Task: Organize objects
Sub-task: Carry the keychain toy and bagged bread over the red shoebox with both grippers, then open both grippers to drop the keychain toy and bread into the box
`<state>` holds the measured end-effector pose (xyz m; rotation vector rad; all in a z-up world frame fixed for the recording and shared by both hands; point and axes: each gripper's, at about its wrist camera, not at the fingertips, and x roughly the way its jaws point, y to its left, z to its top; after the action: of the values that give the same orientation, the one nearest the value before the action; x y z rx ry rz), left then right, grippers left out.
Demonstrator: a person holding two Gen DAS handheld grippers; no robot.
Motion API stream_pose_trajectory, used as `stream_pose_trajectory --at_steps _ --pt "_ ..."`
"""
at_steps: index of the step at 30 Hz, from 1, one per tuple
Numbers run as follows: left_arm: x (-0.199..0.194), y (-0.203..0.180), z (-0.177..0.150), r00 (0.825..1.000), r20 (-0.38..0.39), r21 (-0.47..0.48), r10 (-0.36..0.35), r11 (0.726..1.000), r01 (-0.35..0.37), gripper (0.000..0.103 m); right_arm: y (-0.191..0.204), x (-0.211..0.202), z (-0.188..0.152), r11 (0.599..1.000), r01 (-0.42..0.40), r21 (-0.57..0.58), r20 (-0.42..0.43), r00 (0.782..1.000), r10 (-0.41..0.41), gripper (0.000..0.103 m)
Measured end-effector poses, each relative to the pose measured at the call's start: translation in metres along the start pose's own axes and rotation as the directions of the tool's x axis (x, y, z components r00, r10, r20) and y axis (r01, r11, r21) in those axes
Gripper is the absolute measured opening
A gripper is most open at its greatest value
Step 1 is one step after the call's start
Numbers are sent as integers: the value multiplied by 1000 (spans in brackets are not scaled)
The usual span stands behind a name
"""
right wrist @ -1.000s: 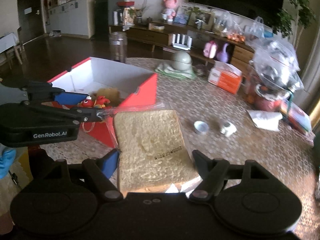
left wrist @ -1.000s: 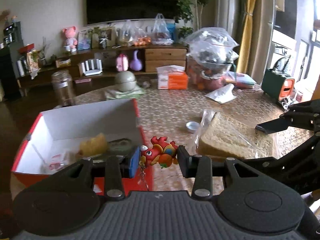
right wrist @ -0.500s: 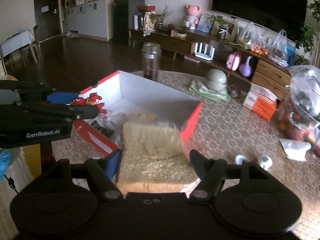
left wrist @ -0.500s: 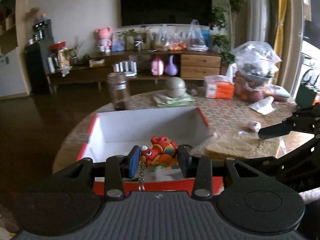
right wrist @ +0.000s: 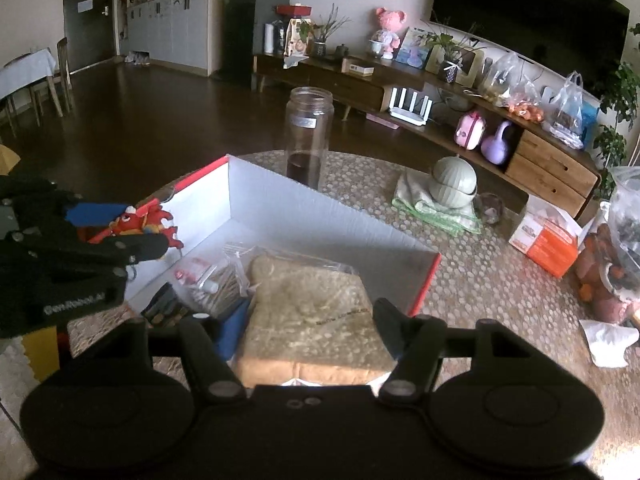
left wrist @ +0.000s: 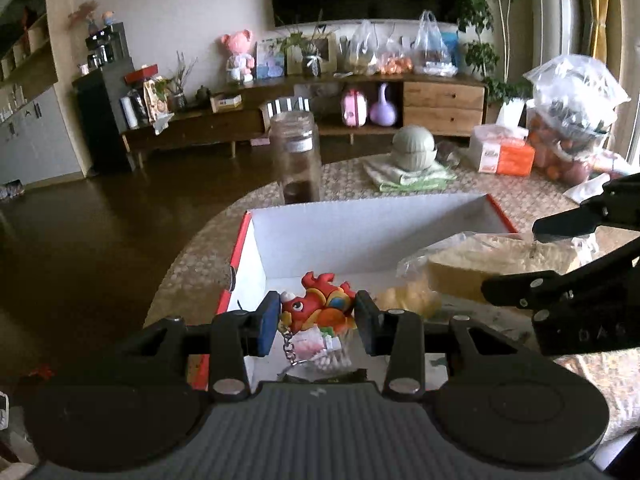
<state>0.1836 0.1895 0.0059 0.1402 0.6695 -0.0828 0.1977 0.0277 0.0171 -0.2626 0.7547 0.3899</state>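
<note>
My left gripper (left wrist: pixel 316 320) is shut on a red dragon keychain toy (left wrist: pixel 316 310) and holds it over the near left part of the red box with white inside (left wrist: pixel 360 220). My right gripper (right wrist: pixel 310 320) is shut on a bagged slice of bread (right wrist: pixel 312 308) and holds it over the box (right wrist: pixel 280 216), its far end inside. In the right wrist view the toy (right wrist: pixel 146 222) and left gripper (right wrist: pixel 132 228) are at the box's left wall. A yellow item (left wrist: pixel 408 300), a bag of cotton swabs (right wrist: pixel 212 276) and a dark item (right wrist: pixel 164 308) lie in the box.
A glass jar (right wrist: pixel 308 136) stands just behind the box. A green lidded bowl on a cloth (right wrist: pixel 454 184), an orange tissue box (right wrist: pixel 548 236) and a bag of fruit (left wrist: pixel 572 120) are on the round table (right wrist: pixel 500 292) to the right. The table edge drops to dark floor at left.
Both grippers moved left over the box with their loads. The bread came from outside the box's right wall to lie over its inside; the toy now hangs over the box interior.
</note>
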Motion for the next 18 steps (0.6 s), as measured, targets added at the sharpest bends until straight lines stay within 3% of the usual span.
stream_pose_trajectory --at_steps 11,18 --pt "62 3 2 993 -115 34 35 999 -31 39 3 38 -6 1000 6 -7 -46 999 -6 66" --pt "87 2 -5 975 -221 45 38 999 -29 39 10 38 -9 999 4 -42 -42 999 -5 67"
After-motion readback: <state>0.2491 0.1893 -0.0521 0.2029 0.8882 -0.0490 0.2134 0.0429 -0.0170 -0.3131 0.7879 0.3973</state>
